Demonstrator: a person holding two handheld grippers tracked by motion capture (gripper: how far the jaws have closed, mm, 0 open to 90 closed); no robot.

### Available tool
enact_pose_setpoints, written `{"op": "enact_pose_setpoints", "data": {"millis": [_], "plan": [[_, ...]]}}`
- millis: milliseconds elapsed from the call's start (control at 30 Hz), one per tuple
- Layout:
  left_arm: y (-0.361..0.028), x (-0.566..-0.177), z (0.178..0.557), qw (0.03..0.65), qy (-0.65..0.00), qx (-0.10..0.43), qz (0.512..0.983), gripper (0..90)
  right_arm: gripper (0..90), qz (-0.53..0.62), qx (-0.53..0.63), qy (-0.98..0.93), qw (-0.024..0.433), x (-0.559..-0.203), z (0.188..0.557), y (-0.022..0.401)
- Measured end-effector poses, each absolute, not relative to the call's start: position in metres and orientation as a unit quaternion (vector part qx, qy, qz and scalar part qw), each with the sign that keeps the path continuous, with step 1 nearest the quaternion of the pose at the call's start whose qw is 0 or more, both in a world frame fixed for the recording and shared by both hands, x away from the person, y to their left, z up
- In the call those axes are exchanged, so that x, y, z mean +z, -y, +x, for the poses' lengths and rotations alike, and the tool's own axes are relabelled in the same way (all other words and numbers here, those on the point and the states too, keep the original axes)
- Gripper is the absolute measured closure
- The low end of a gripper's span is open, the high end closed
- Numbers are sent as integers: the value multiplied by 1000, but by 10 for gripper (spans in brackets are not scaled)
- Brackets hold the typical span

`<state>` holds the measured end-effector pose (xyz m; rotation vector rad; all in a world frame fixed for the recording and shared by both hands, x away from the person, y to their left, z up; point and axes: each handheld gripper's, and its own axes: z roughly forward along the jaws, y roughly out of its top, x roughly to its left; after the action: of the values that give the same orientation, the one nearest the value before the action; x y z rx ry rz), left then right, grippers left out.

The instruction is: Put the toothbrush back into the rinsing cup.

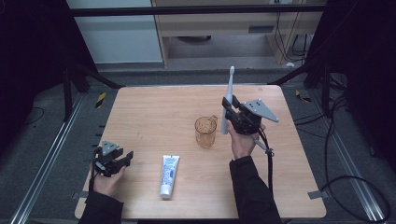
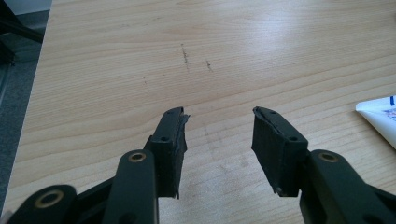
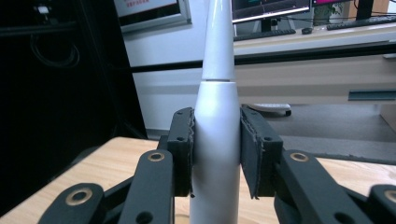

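Note:
A white electric toothbrush stands upright in the air just right of an amber plastic cup at the table's middle. My right gripper is shut on its handle; in the right gripper view both pads press the white body, and its neck runs off the top. A white and blue toothpaste tube lies flat near the front edge. At the front left my left gripper rests low over the wood, open, with bare table between its pads. The tube's end shows at that view's right edge.
The wooden table carries only the cup and the tube; it has faint scuff marks ahead of my left gripper. Black frame bars and cables surround the table, and a cable trails from my right gripper.

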<state>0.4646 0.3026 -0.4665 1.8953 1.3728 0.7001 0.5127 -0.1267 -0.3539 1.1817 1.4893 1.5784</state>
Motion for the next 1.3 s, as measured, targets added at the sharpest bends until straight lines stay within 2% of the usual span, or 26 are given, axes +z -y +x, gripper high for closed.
{"op": "enact_pose_setpoints", "data": {"millis": [600,1300], "plan": [[-303,-466,465,343,-529,269,728,534,673,444,621,-554,334,-353,536,106],[-304,-467,465,343,-530,269,728,536,673,443,611,-572,322,-379,556,90]]}}
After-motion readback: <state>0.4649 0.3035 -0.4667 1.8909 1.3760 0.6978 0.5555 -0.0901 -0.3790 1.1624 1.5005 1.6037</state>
